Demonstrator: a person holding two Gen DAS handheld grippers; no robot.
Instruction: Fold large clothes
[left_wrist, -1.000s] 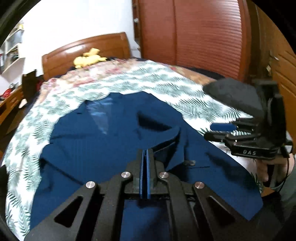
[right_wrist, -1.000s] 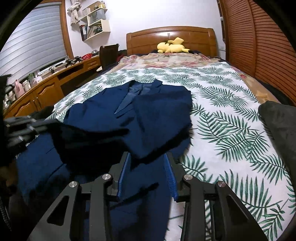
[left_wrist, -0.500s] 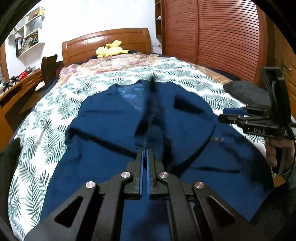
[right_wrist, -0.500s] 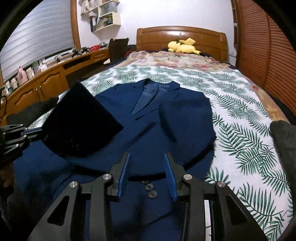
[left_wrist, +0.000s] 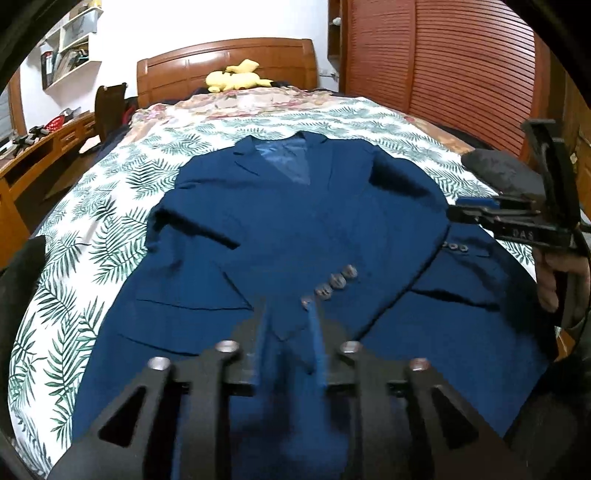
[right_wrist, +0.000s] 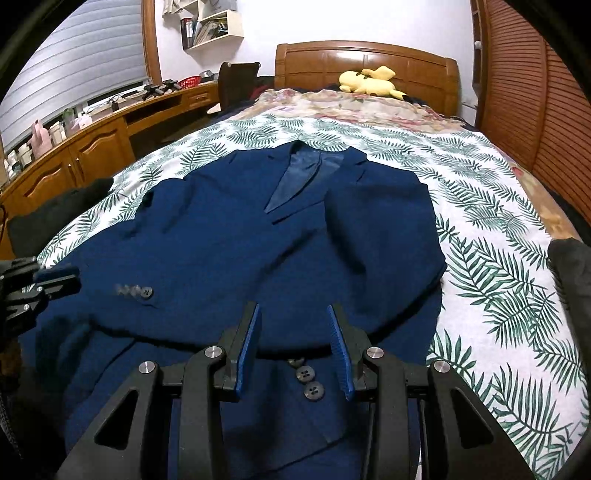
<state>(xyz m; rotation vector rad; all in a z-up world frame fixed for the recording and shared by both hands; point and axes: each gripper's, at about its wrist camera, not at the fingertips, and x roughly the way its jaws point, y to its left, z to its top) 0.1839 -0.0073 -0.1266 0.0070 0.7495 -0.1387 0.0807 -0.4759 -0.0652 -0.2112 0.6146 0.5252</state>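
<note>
A navy suit jacket lies face up on the leaf-print bed sheet, collar toward the headboard. Both sleeves are folded in across its front. One sleeve's cuff buttons lie just ahead of my left gripper. Its jaws are opening, with the cuff's end below the gap and no pad pressing on it. From the right wrist view, the left gripper hovers over the jacket's left edge. My right gripper is open and empty above the jacket, near the front buttons. It also shows at the right edge, as right gripper.
A yellow plush toy lies by the wooden headboard. Dark clothes sit at the bed's edges. A wooden desk runs along the left. Slatted wardrobe doors stand on the right.
The left gripper was shut on a sleeve and carried it across the jacket. It has now parted and the sleeve lies flat on the front. The right gripper stayed open.
</note>
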